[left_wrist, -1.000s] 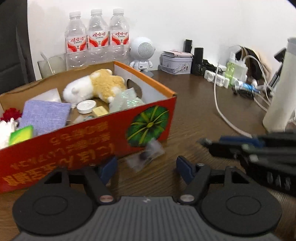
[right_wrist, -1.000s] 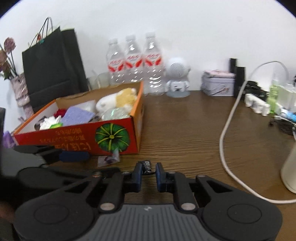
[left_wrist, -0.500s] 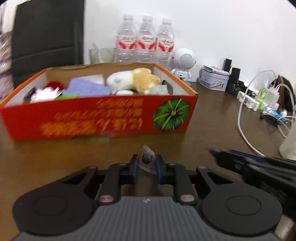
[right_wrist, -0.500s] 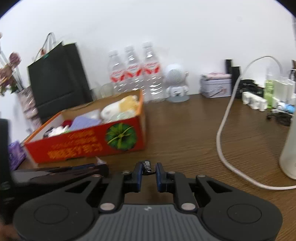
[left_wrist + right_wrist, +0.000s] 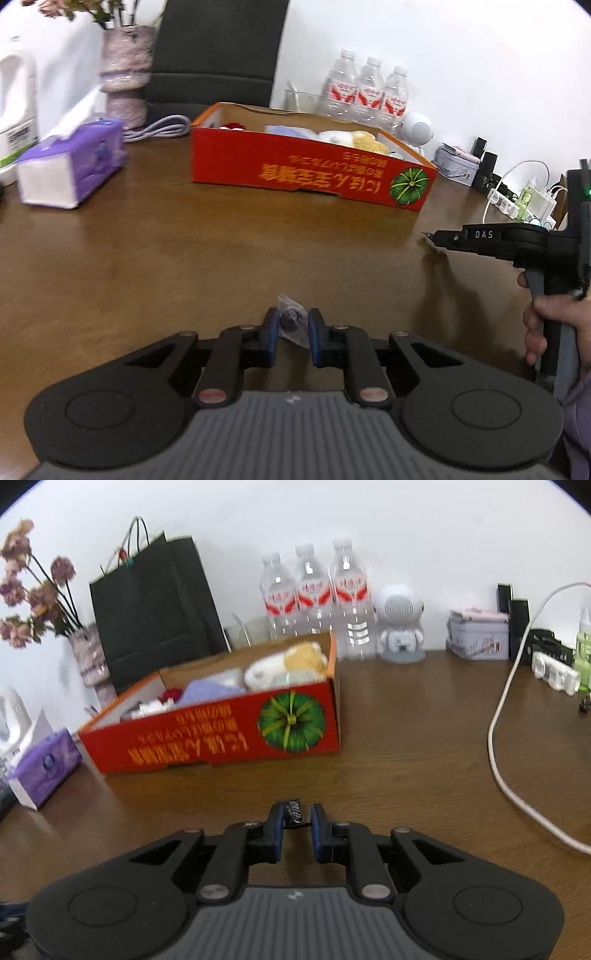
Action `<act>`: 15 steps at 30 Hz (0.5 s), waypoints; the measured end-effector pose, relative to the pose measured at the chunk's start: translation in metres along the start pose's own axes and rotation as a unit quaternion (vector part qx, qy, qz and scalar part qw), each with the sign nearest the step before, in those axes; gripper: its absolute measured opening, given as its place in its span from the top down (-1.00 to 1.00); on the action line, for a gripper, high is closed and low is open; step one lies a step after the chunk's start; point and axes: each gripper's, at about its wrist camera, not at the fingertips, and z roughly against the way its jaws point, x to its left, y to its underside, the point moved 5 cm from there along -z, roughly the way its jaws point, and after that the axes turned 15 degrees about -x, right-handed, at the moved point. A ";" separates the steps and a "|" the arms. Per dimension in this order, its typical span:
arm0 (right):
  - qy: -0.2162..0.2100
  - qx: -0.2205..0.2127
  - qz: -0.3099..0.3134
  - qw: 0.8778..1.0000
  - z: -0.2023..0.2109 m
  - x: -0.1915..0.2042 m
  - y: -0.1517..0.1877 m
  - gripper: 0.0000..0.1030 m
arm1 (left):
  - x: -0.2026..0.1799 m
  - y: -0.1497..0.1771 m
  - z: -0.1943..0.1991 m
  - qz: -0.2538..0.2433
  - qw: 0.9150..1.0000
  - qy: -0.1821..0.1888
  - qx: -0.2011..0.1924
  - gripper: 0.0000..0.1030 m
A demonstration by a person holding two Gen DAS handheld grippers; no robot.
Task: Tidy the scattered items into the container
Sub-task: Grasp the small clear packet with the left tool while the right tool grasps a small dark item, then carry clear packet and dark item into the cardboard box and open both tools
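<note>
The red cardboard box [image 5: 295, 173] with a green pumpkin print sits on the brown table, holding a plush toy [image 5: 288, 664], a purple cloth and other small items; it also shows in the right wrist view [image 5: 207, 734]. My left gripper [image 5: 291, 326] is shut on a small clear plastic packet [image 5: 290, 323] with a dark piece inside, held above the table well in front of the box. My right gripper [image 5: 295, 818] is shut on a small dark wrapped packet [image 5: 293, 812]. The right gripper also shows from the side in the left wrist view [image 5: 428, 235].
A purple tissue pack [image 5: 70, 162] lies left of the box. Water bottles [image 5: 314, 602], a white robot speaker [image 5: 400, 624], a tin [image 5: 478, 635], a black bag [image 5: 151, 602] and a vase stand along the wall. A white cable [image 5: 498, 746] curves across the right.
My left gripper closed on the clear packet beside the box and pulled back, away from the box. My right gripper kept its dark packet and lifted slightly.
</note>
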 end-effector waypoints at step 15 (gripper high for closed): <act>-0.032 -0.070 0.073 0.994 0.173 0.102 0.043 0.72 | -0.001 -0.001 0.095 -0.053 0.992 0.009 -0.116 0.67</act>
